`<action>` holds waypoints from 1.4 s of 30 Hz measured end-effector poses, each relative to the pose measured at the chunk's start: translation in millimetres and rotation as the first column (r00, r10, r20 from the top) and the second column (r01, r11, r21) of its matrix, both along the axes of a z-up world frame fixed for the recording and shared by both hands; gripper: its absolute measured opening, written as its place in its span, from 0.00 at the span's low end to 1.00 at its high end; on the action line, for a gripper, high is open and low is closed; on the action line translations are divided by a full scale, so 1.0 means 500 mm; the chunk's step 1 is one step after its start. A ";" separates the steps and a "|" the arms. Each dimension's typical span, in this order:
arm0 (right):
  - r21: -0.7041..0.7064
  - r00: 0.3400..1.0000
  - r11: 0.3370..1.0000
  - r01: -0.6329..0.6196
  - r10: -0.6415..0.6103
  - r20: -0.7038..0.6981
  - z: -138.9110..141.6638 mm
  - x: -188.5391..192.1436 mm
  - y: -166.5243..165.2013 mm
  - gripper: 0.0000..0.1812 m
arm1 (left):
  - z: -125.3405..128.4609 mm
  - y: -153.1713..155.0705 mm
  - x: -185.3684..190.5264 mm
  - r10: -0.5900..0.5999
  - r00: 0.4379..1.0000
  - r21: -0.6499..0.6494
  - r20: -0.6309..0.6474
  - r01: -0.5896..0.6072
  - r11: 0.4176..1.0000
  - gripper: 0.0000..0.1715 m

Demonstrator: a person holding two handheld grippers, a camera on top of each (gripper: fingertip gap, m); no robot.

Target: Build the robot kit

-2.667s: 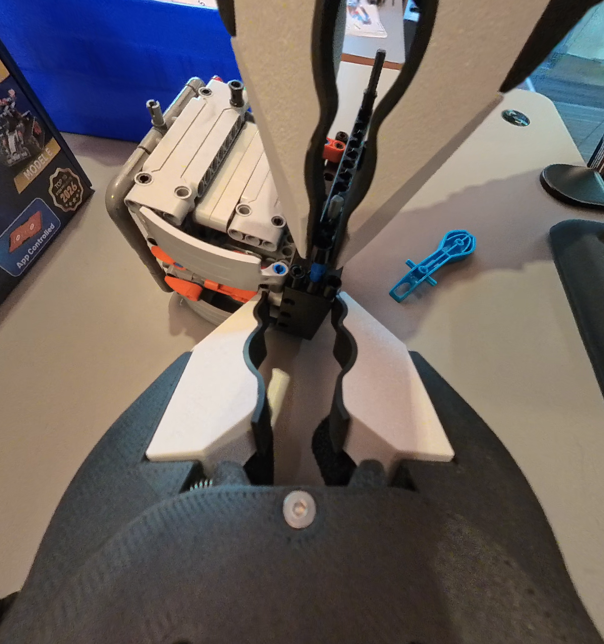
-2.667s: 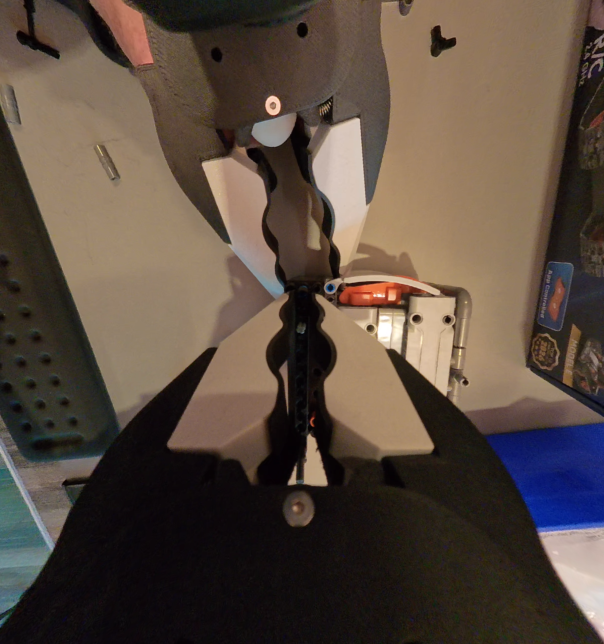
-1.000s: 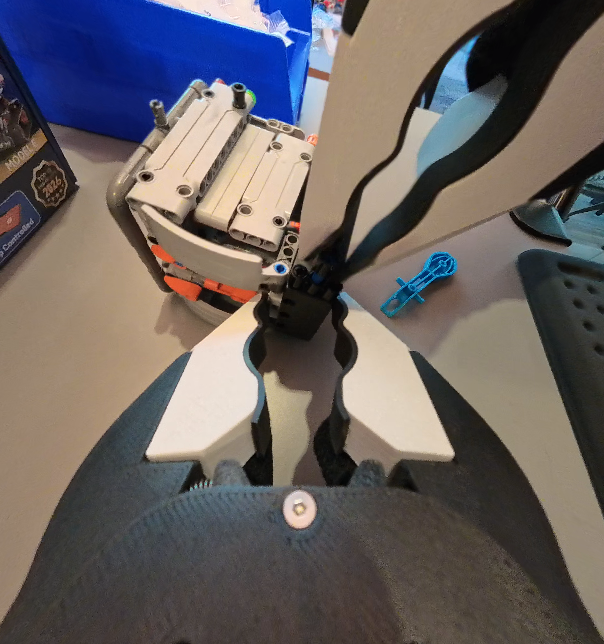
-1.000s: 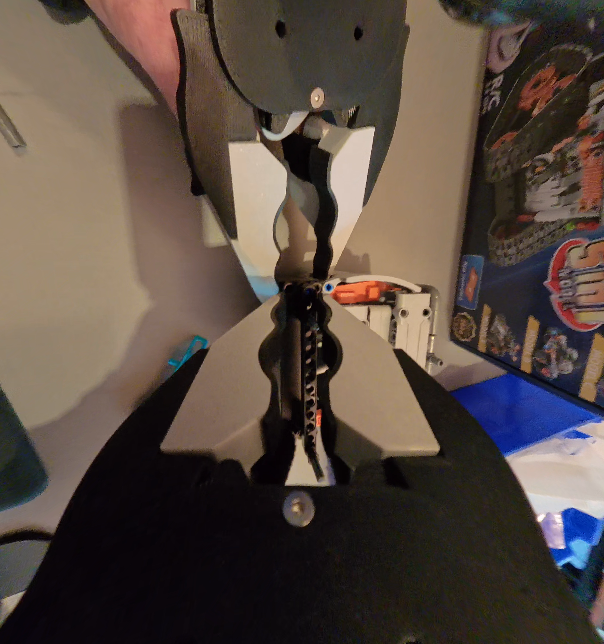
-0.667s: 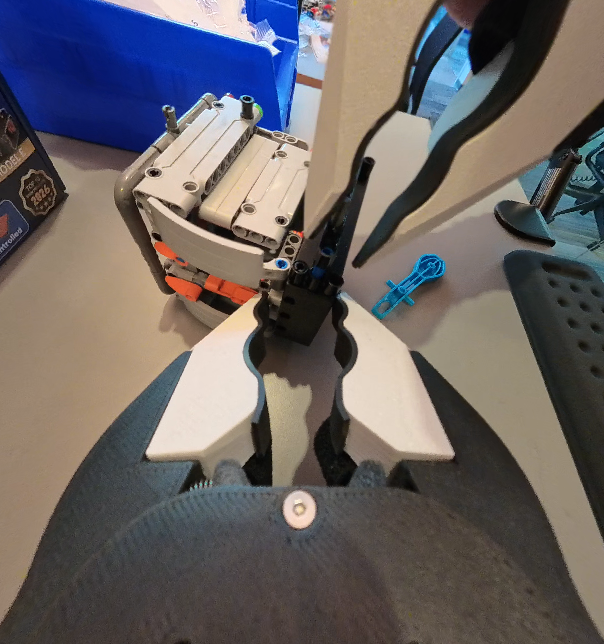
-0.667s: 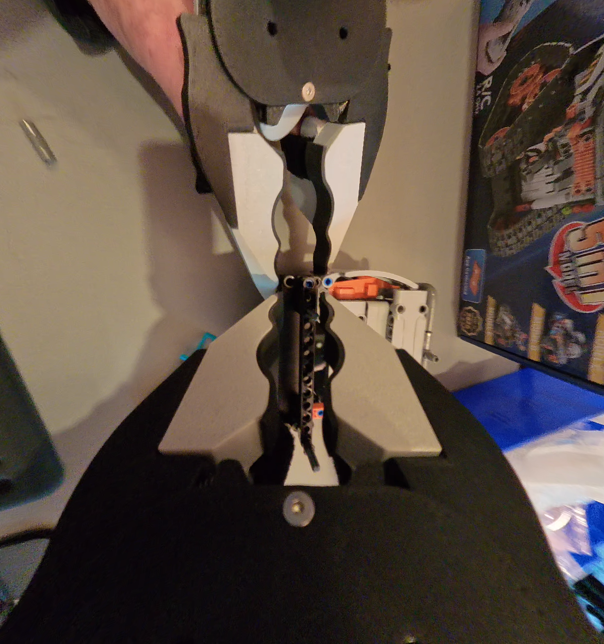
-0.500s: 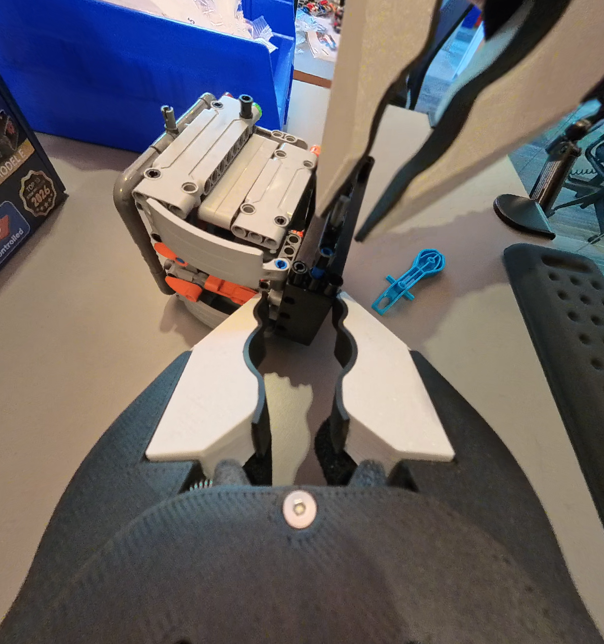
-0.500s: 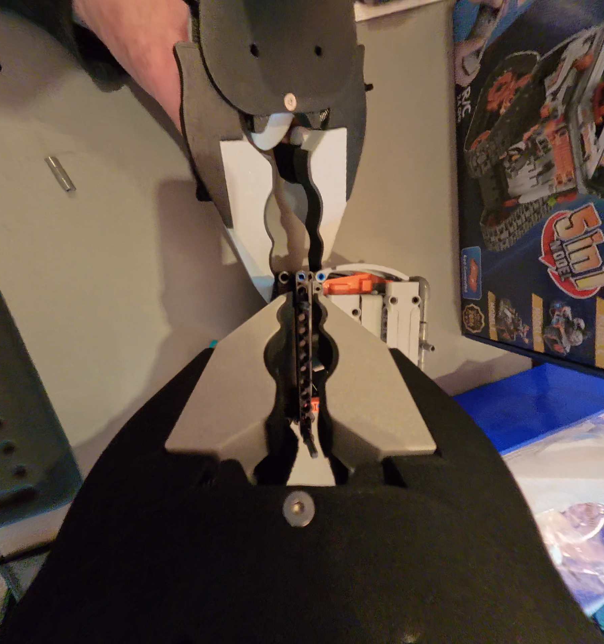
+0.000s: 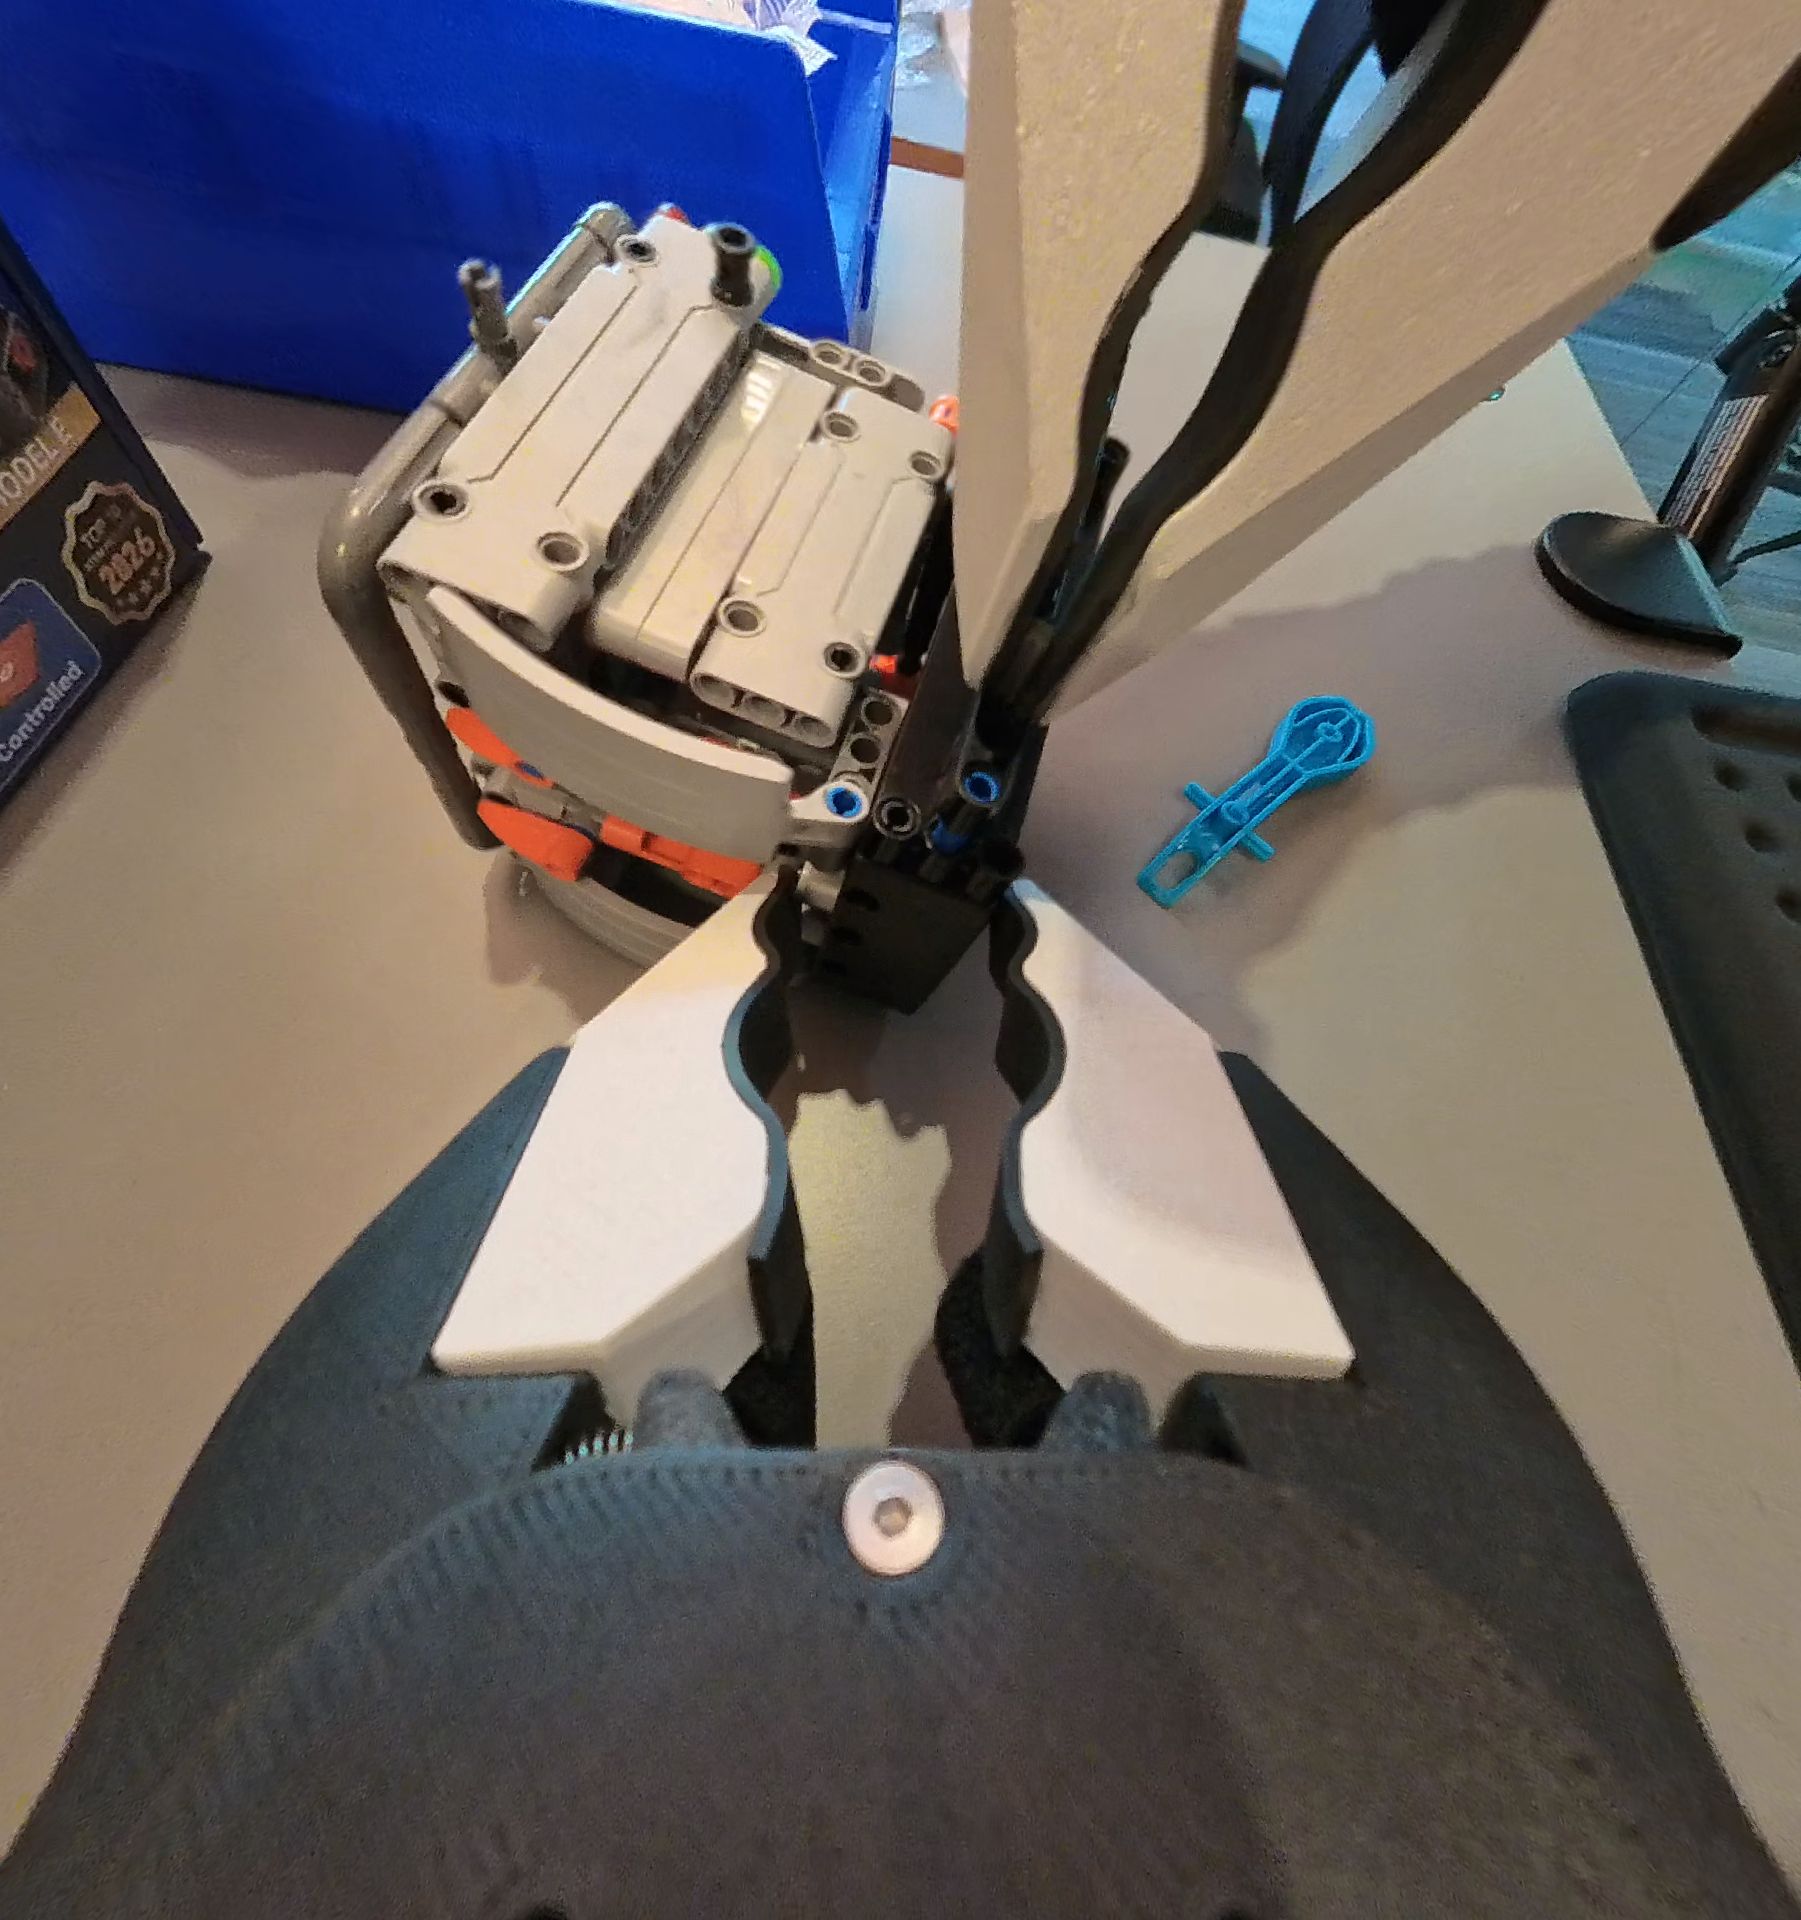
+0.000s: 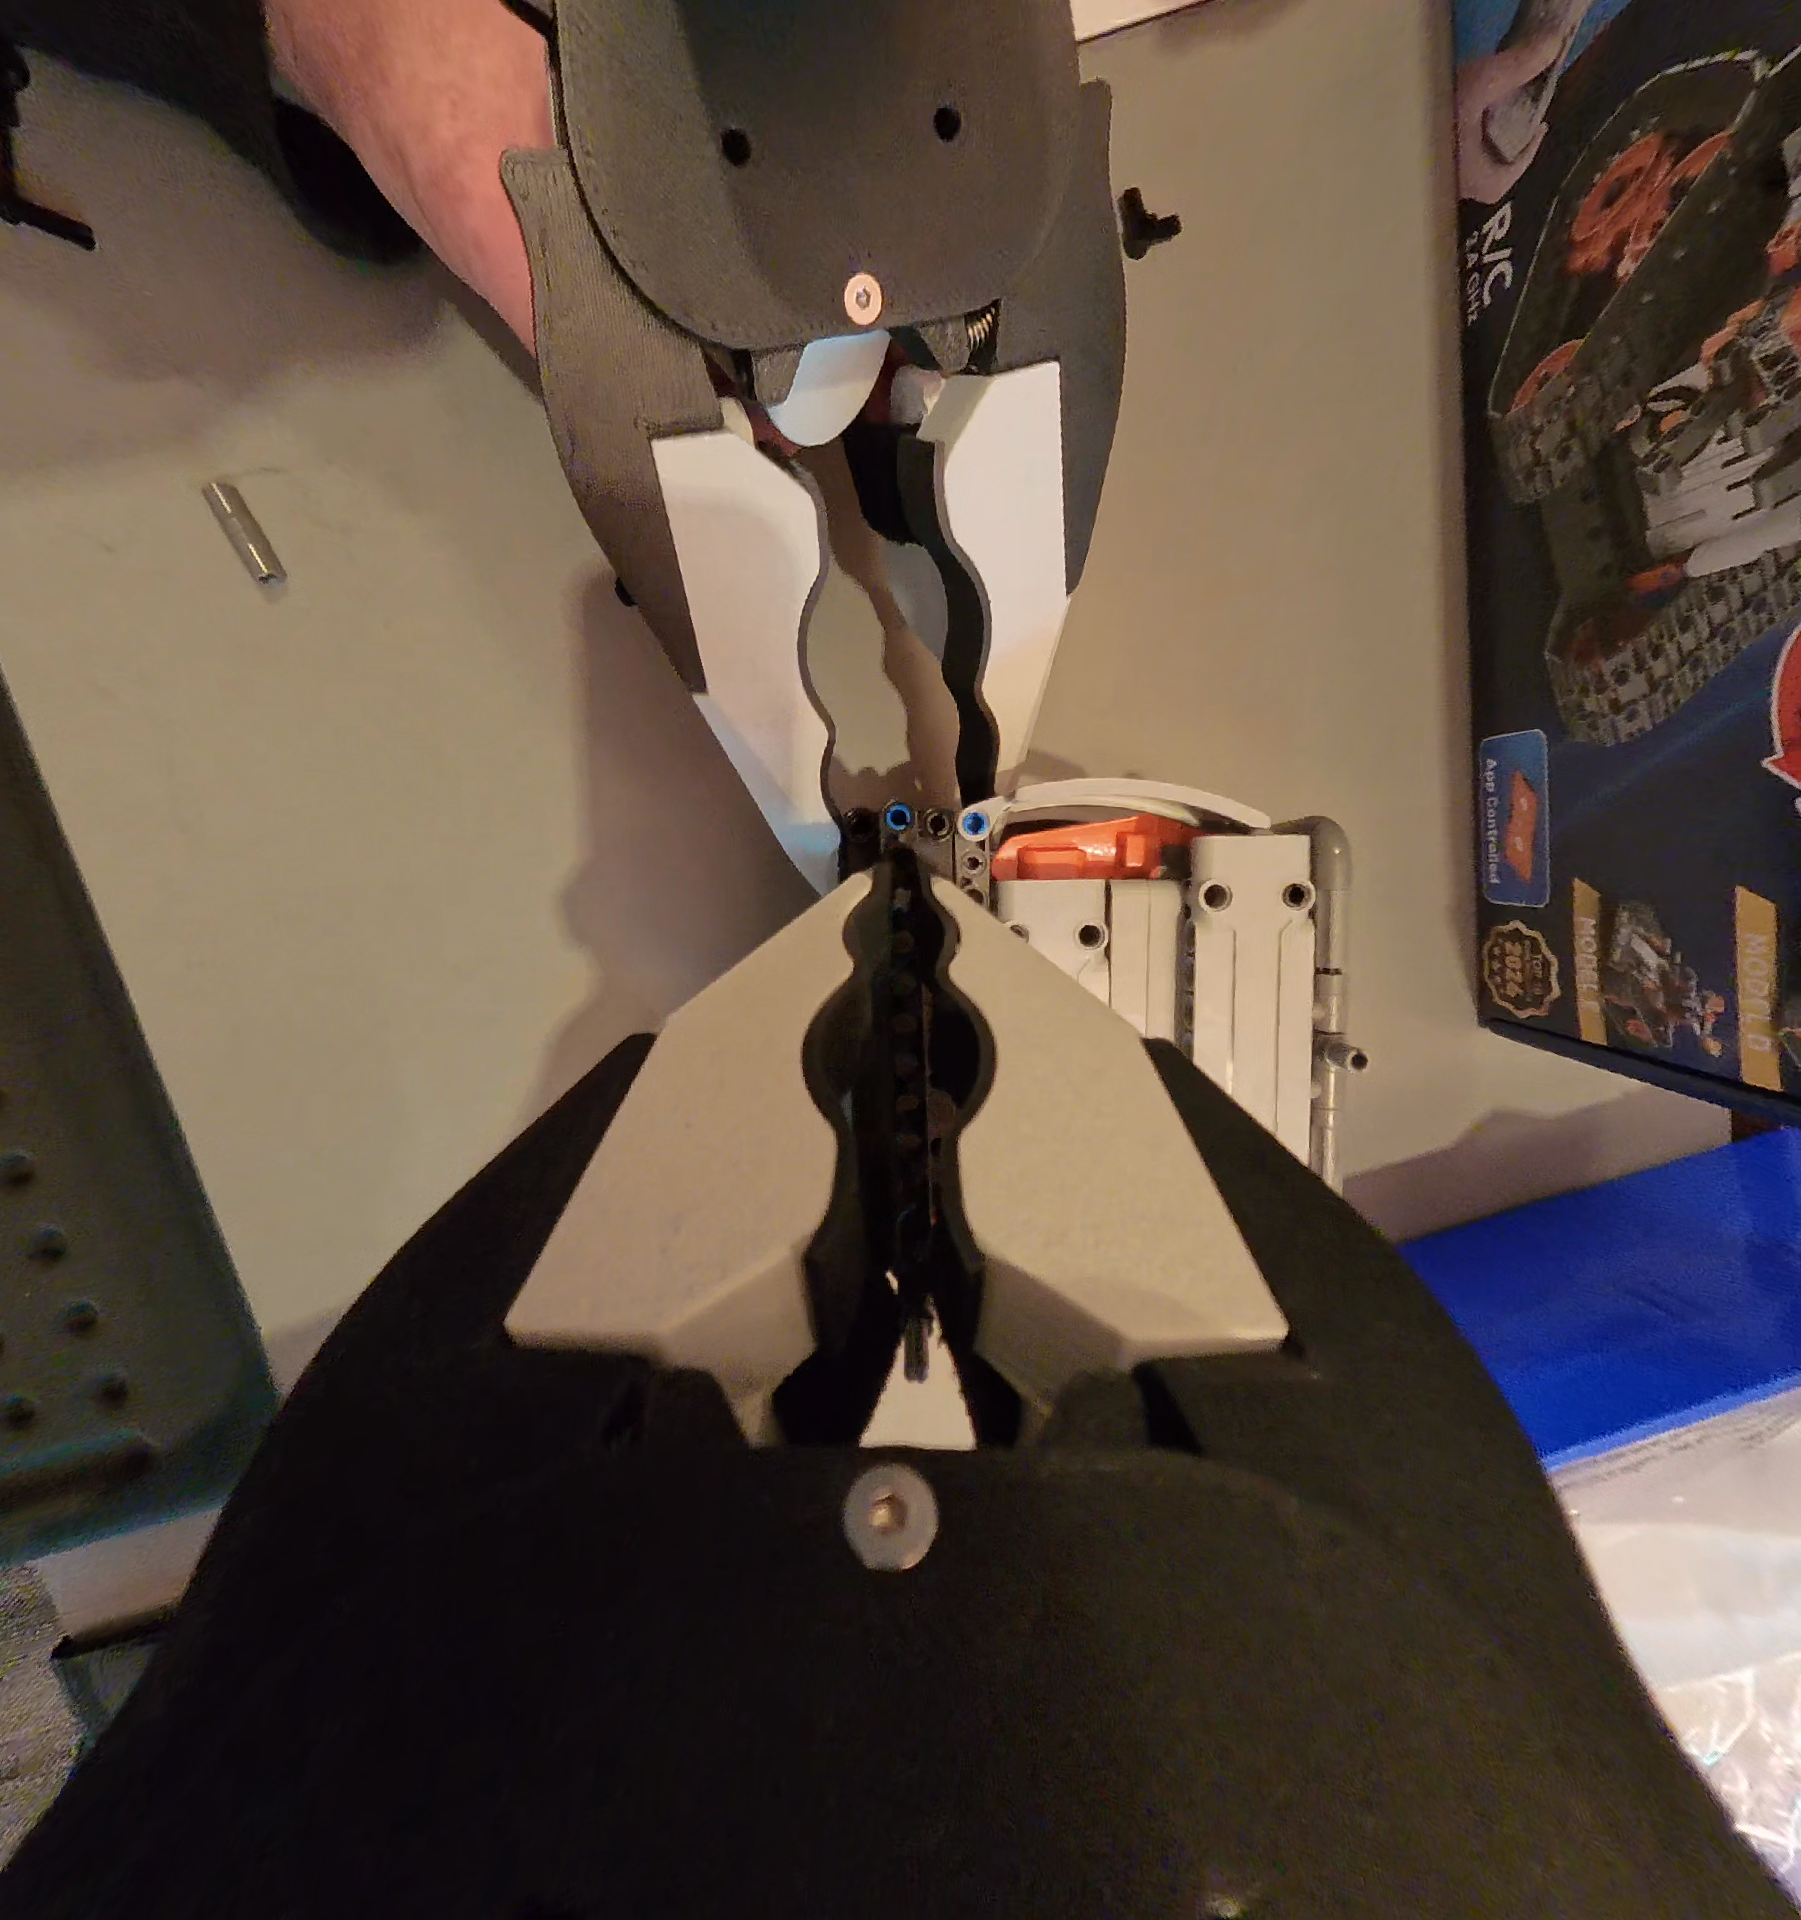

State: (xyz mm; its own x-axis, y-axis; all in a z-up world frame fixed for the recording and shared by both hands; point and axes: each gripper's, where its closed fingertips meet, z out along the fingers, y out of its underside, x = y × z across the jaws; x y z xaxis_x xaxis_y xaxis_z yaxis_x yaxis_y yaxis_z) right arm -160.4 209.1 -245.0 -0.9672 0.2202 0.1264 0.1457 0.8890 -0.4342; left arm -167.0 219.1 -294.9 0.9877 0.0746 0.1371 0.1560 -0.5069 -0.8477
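Since half a second ago, right gripper (image 10: 901,883) has closed again on the black holed beam (image 10: 906,1049), pressing it down onto the black block (image 9: 911,935) at the model's (image 9: 657,582) corner. Left gripper (image 9: 891,925) clamps that block, jaws partly apart around it. Blue tool (image 9: 1254,795) lies right of the model on the table (image 9: 200,1039); blue bin (image 9: 408,177) behind it.

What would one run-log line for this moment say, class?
left gripper: shut on black block | right gripper: shut on black beam | beam at block top | grey model on table
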 end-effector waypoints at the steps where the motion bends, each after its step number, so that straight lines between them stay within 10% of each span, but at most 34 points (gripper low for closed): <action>1: 0.003 1.000 1.000 -0.001 0.001 0.004 -0.001 0.000 0.000 0.01 | -0.001 0.000 -0.001 0.004 1.000 -0.003 -0.005 -0.004 1.000 0.19; 10: -0.021 1.000 1.000 0.013 -0.013 0.010 -0.003 -0.007 -0.007 0.01 | -0.005 -0.003 -0.012 0.021 0.999 -0.018 -0.026 -0.021 1.000 0.20; 21: -0.196 0.965 0.962 0.191 -0.221 -0.144 0.074 -0.003 0.088 0.27 | 0.049 -0.026 -0.027 -0.012 0.968 0.106 0.252 -0.015 0.994 0.20; 29: -0.113 0.907 0.985 0.134 -0.167 -0.387 0.099 -0.021 0.053 0.41 | 0.076 -0.032 -0.040 -0.015 0.913 0.126 0.407 -0.040 0.991 0.20; 42: 0.118 0.909 0.987 0.107 -0.049 -0.413 -0.002 -0.051 0.011 0.53 | 0.112 -0.039 -0.036 -0.061 0.847 0.192 0.528 -0.048 0.980 0.19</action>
